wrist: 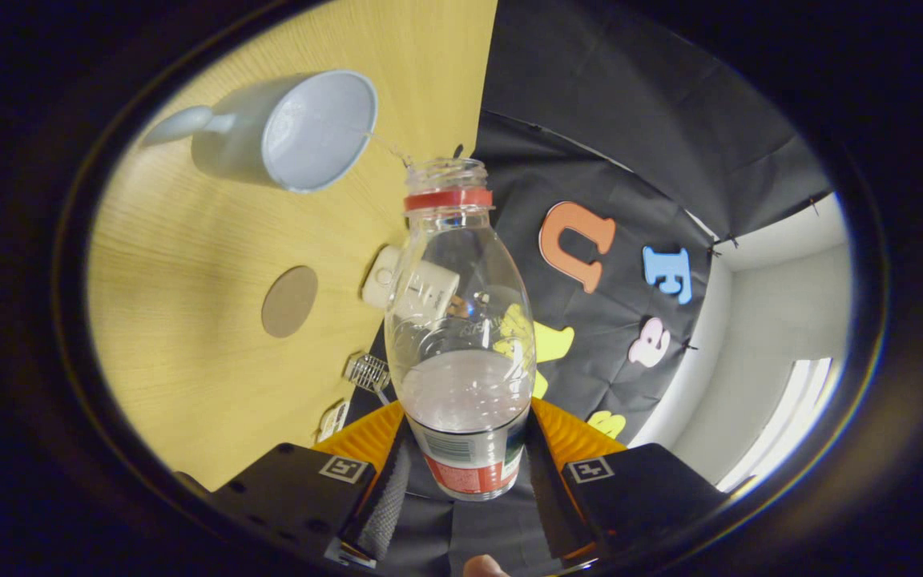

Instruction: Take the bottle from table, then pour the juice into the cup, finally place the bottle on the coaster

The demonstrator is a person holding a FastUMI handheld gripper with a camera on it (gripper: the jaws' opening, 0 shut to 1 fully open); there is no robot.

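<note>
A clear plastic bottle (pixel 459 320), uncapped and part full, is tilted, its mouth at the pale cup's (pixel 285 132) rim. A thin stream is poured into the cup. A round brown coaster (pixel 289 301) lies nearby.

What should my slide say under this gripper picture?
Fingers clamp the tilted bottle, trickling juice toward the cup.

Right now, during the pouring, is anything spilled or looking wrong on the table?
No spill is visible. The tool is shut on the tilted bottle, and a thin stream from its mouth reaches the rim of the cup. The coaster lies bare on the table.
</note>
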